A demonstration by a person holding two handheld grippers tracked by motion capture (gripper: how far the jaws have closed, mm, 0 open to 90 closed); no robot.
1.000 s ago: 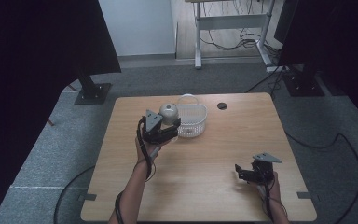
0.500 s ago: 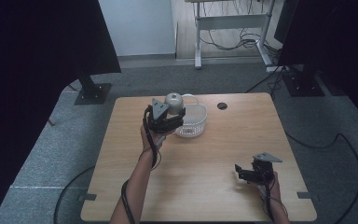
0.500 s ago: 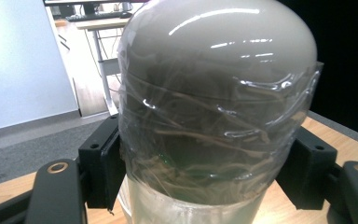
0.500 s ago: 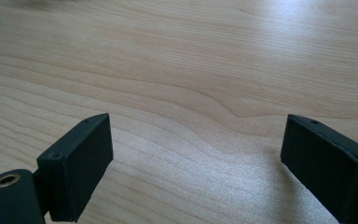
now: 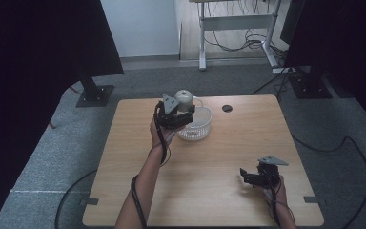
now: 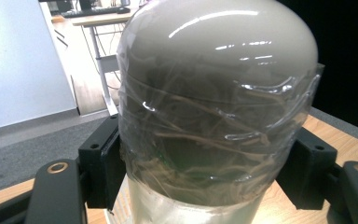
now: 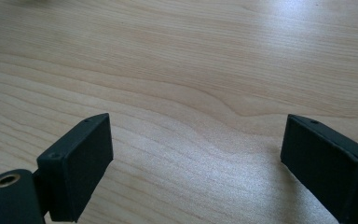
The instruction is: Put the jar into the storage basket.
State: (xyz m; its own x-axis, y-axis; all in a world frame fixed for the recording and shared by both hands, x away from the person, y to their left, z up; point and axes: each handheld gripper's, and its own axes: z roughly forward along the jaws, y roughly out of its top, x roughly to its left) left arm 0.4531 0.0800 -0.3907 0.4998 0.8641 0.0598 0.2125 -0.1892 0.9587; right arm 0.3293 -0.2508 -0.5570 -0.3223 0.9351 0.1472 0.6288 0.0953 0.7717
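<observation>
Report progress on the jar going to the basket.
Done: the left tongs are shut on the domed jar and hold it above the table. In hand: jar at the white basket. Left: lowering and releasing it. Right tongs idle, open.

Nothing readable is showing anywhere right now. No label, brand, number or sign is appearing on any surface in view.

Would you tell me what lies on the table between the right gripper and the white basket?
Nothing: in the high view, bare table separates the right gripper from the basket.
</observation>
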